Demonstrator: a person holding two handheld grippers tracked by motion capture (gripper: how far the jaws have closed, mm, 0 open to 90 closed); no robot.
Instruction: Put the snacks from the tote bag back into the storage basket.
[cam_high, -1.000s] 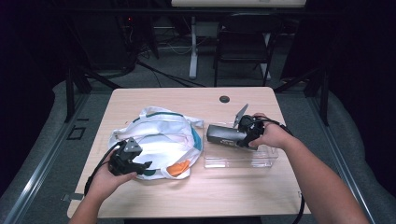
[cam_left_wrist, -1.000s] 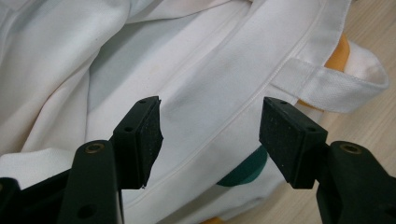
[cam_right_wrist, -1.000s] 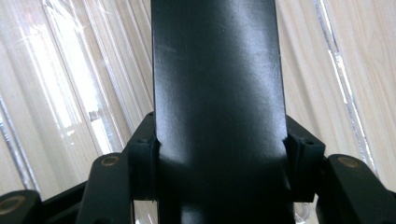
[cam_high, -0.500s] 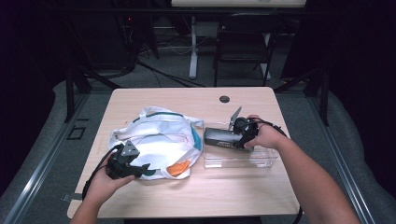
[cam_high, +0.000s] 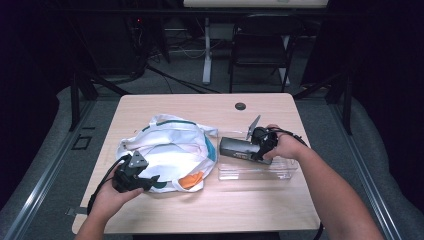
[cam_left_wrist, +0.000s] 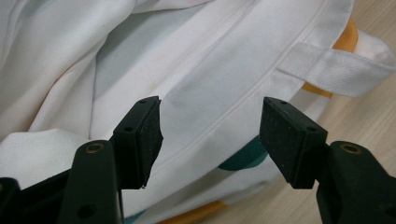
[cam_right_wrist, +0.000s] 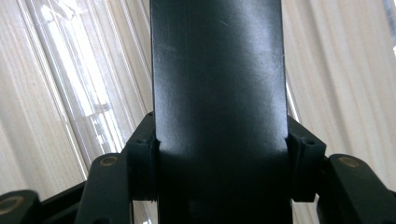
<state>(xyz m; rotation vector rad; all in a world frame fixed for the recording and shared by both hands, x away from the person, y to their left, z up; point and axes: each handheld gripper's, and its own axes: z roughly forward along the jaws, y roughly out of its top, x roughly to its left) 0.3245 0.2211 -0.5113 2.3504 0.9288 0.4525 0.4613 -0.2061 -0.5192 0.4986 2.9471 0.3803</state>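
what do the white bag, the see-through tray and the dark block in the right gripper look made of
White bag: woven cloth, matte, by its soft folds, stitched seams and a webbing strap.
Clear tray: probably hard transparent plastic, glossy; the wood grain shows through it and its ridges catch glare.
Dark block, clamped in the right hand-held gripper: smooth, semi-gloss, faintly scratched; plastic or coated metal, cannot tell which.

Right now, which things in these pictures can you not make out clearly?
- What the white bag holds: in the high view its cloth covers all but an orange patch.
- The far end of the black object held by the right gripper: cut off by the top edge of the right gripper view.
- What, if anything, lies in the clear tray: in the high view that object and hand cover part of it.
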